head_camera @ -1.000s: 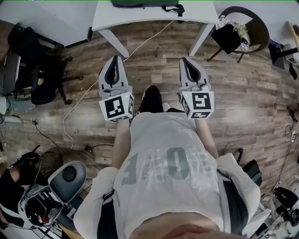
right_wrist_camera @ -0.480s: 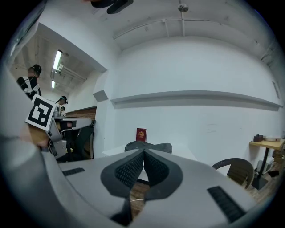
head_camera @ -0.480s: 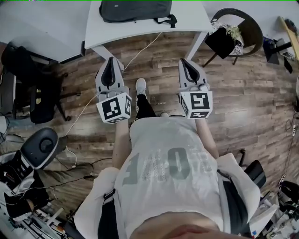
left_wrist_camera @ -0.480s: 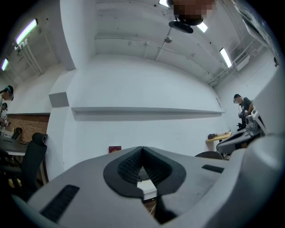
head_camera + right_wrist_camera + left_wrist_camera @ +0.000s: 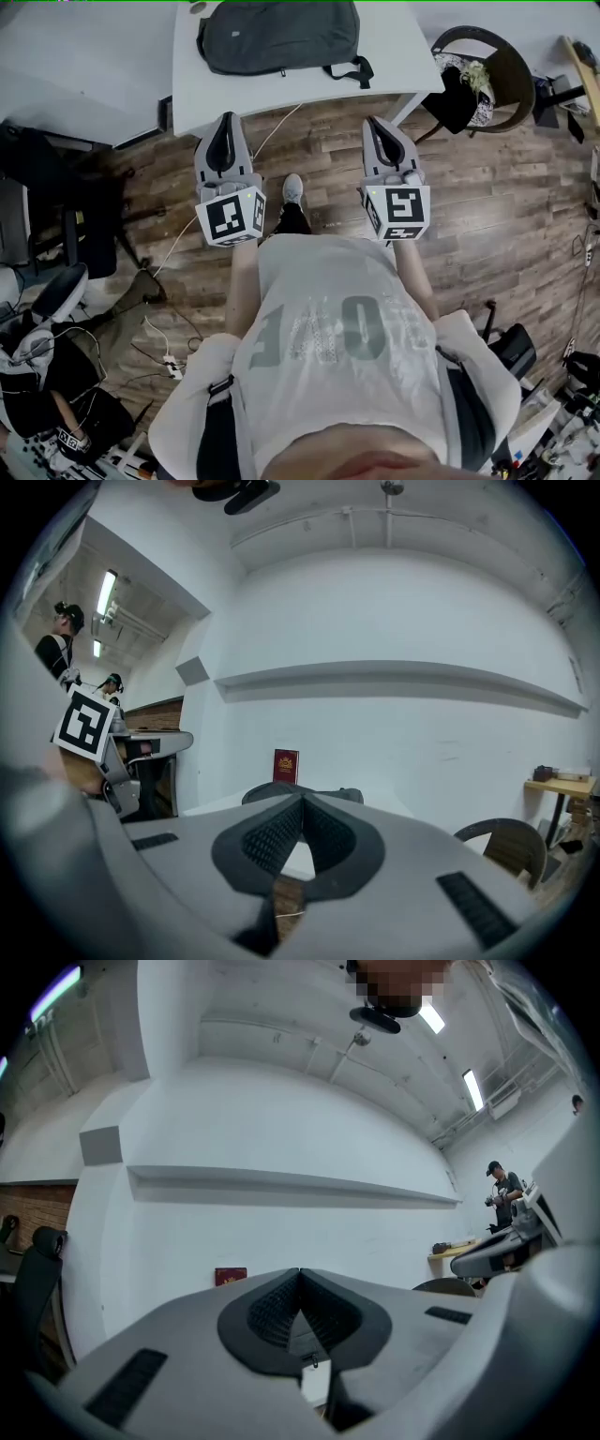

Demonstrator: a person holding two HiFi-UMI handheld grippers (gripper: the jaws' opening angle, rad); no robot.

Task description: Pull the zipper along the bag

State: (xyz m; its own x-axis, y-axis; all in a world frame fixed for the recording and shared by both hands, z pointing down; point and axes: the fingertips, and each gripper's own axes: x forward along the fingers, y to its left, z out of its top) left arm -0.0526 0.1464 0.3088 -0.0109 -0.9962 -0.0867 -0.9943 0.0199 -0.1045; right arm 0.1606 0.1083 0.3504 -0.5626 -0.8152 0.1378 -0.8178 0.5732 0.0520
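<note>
Head view: left gripper (image 5: pixel 224 122) at centre-left, right gripper (image 5: pixel 376 123) at centre-right, both over wood floor (image 5: pixel 487 197).
Jaws of each pressed fully together, with nothing between pads.
Dark grey backpack (image 5: pixel 277 36) lies flat on white table (image 5: pixel 220 94), top centre of frame; zipper not made out.
Backpack sits above and between both sets of tips, touching neither.
Left tips meet table's near edge in picture; right tips just below it.
Right gripper view: backpack (image 5: pixel 347 795) low at centre, behind closed tips.
</note>
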